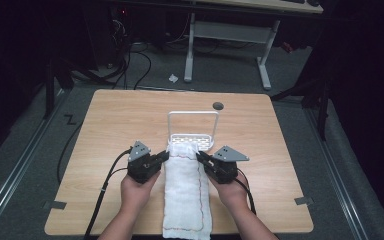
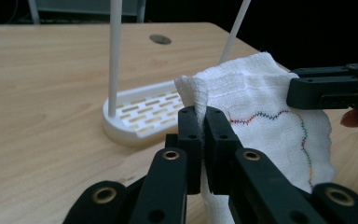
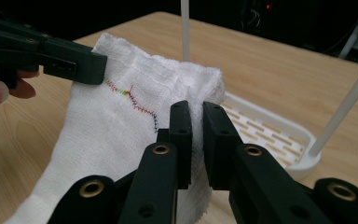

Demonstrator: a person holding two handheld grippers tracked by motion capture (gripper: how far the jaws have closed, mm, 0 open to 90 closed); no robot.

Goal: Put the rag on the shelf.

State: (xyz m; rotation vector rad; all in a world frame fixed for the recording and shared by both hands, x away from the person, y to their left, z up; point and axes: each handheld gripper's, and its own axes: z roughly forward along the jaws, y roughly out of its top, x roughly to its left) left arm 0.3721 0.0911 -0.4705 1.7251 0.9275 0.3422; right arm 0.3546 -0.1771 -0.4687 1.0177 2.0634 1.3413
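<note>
White cloth (image 1: 187, 190) – left claw (image 2: 203, 122), right claw (image 3: 196, 119) each pinch far corner; no writing legible.

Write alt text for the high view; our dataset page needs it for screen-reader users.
Two hand-held tools, left tool and right tool, each pinch a far corner of a white cloth with coloured stitching that lies along the near half of a wooden table. Just beyond the cloth stands a white hanging rack with a slotted base.

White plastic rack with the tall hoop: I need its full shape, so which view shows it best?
The high view: the white plastic rack shows whole, slotted base and hoop. The gripper views cut the hoop off, leaving base and posts behind the white cloth.
</note>
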